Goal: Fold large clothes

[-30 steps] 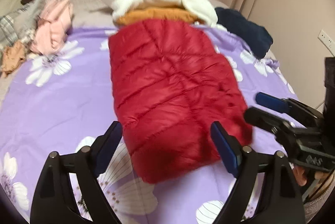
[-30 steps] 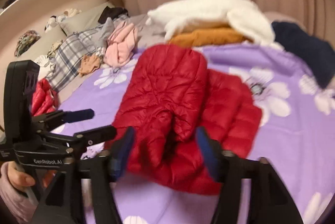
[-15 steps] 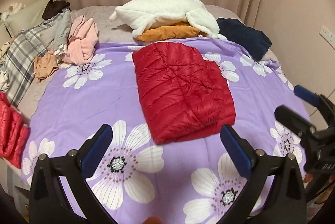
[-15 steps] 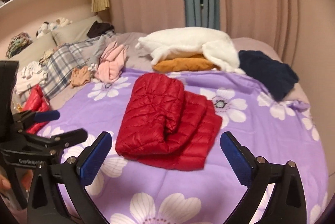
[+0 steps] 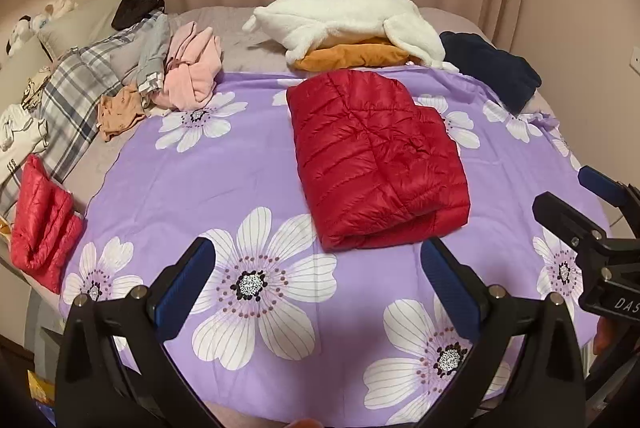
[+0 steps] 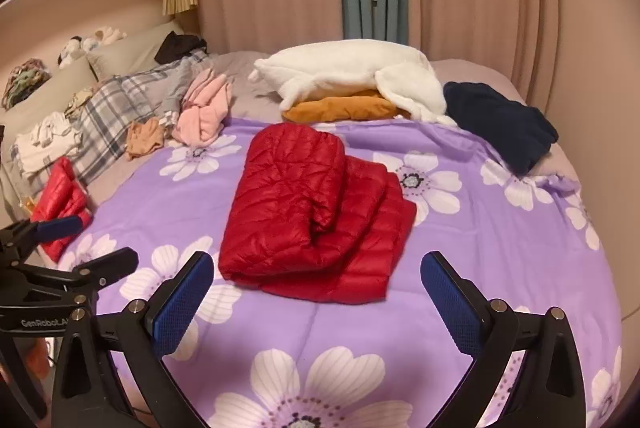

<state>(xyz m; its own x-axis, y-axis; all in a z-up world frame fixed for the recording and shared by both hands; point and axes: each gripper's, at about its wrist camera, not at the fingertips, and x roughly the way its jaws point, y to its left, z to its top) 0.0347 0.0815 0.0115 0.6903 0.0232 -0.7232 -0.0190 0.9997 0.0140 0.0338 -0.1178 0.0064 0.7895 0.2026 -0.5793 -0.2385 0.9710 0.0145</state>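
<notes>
Red jacket (image 5: 376,159) folded into a chunky bundle, sitting mid-frame on the purple flowered sheet (image 5: 200,187). Same bundle from the right wrist view (image 6: 316,216), layers stepping off toward the right. Lying above and between the fingertips of the left gripper (image 5: 316,288), not touching them, a strip of bare sheet in between. Left gripper spread wide, nothing in it. Right gripper (image 6: 316,300) also gaping wide and empty, jacket just past its tips, apart from them. Each gripper poking into the other's view too: right one at the right edge (image 5: 592,224), left one at lower left (image 6: 60,248).

Further back, upper centre: white fleece (image 5: 348,19) piled on an orange garment (image 5: 356,55), navy one (image 5: 492,71) to the right. Upper left: pink clothes (image 5: 192,71) and plaid fabric (image 5: 76,95). Another red puffy piece (image 5: 40,220) at the left edge.
</notes>
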